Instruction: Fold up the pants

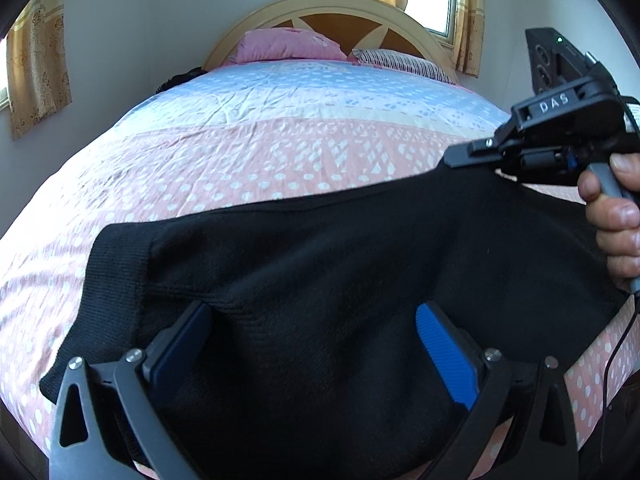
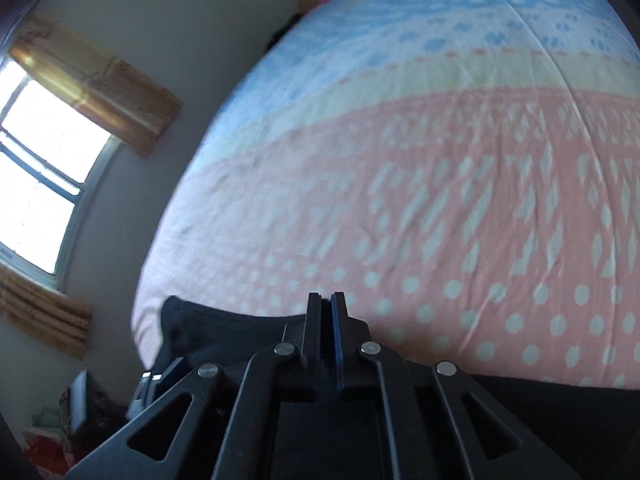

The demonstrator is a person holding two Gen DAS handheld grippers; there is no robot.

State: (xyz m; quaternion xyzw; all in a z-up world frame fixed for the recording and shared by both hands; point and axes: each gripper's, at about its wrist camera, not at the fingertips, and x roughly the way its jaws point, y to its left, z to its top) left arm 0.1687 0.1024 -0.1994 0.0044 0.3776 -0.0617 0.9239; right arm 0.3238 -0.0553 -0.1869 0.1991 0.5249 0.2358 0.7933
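Left wrist view: black knit pants (image 1: pixel 320 264) lie across the near edge of the bed (image 1: pixel 280 152), on its pink-and-blue dotted bedsheet (image 1: pixel 248 160), spreading from between the left gripper (image 1: pixel 316 344) jaws out to the right gripper (image 1: pixel 460 158).
Left jaws: wide apart, blue pads (image 1: pixel 444 356) on either side of the dark cloth; the fabric sits between and under them, but the pads do not press on it, so nothing is held here.
Right jaws: brought together, tips meeting at the far right corner of the pants; a hand (image 1: pixel 616 216) grips the handle behind them.
Right wrist view: the right gripper (image 2: pixel 326 312) shows its two fingers nearly touching with dark cloth right under and behind them; it is probably pinching the pants' edge, though the black-on-black makes the bite hard to confirm.
Pants' lie: a ribbed band (image 1: pixel 116 276) shows at the end left of the left jaws; the body stretches flat toward the right jaws, with one straight upper edge beyond both.
Done so far: the garment looks laid out roughly flat, possibly doubled along its length already; layers cannot be told apart in this dark fabric.
Left to do: the left jaws need to close on their end, then the cloth must be lifted and carried over itself; no crosswise fold is visible yet.
Beyond the jaws: pink pillow (image 1: pixel 288 46) and striped pillow (image 1: pixel 400 62) by the headboard (image 1: pixel 328 12), well apart from the pants.
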